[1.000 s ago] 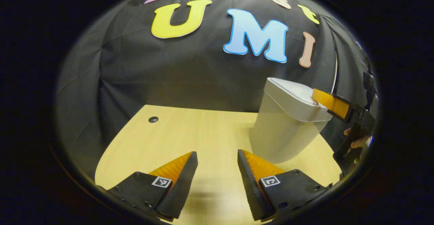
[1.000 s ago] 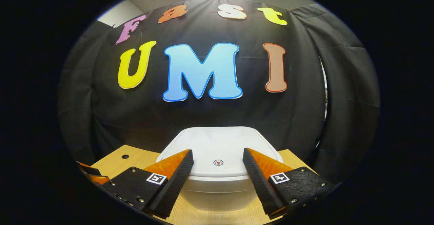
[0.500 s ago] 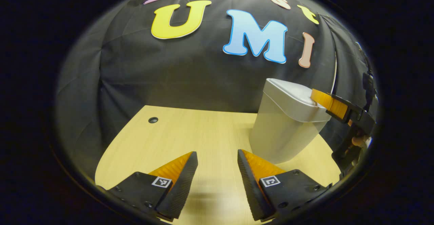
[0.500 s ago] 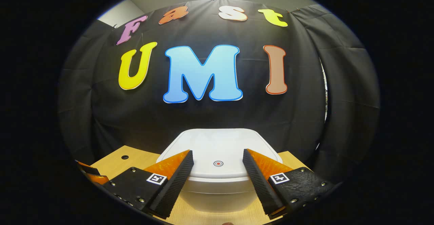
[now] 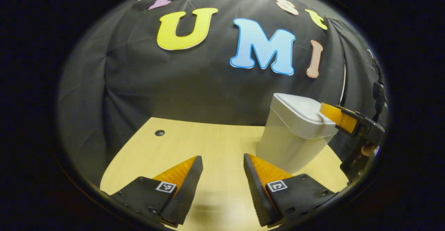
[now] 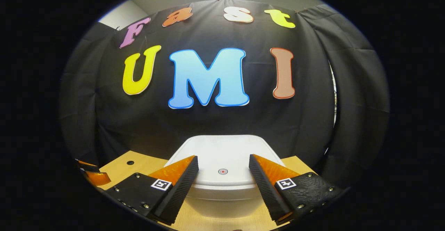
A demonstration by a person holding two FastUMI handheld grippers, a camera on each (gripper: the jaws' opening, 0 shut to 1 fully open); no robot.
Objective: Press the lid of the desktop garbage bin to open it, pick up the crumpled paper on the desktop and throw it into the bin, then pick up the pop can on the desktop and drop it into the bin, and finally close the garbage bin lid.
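Note:
A white desktop bin (image 5: 290,144) stands on the right of the wooden table (image 5: 194,144), its lid (image 5: 300,114) closed. In the right gripper view the lid (image 6: 222,151) lies flat just below and ahead, with a small red dot (image 6: 223,171) near its front edge. My right gripper (image 6: 223,163) is open, its fingers straddling that dot from above. In the left gripper view the right gripper (image 5: 328,111) hangs at the lid's near edge, held by a hand (image 5: 366,151); whether it touches the lid I cannot tell. My left gripper (image 5: 222,165) is open over bare table left of the bin.
The black cloth wall closes the back and both sides just behind the bin. A small round hole (image 5: 159,132) sits in the table's far left part. The left gripper (image 6: 92,173) peeks in at the lower left of the right gripper view.
The bin sits slightly lower in both views, so both grippers have risen a little. The right gripper's fingertip has drawn back from the lid's top toward its near edge.

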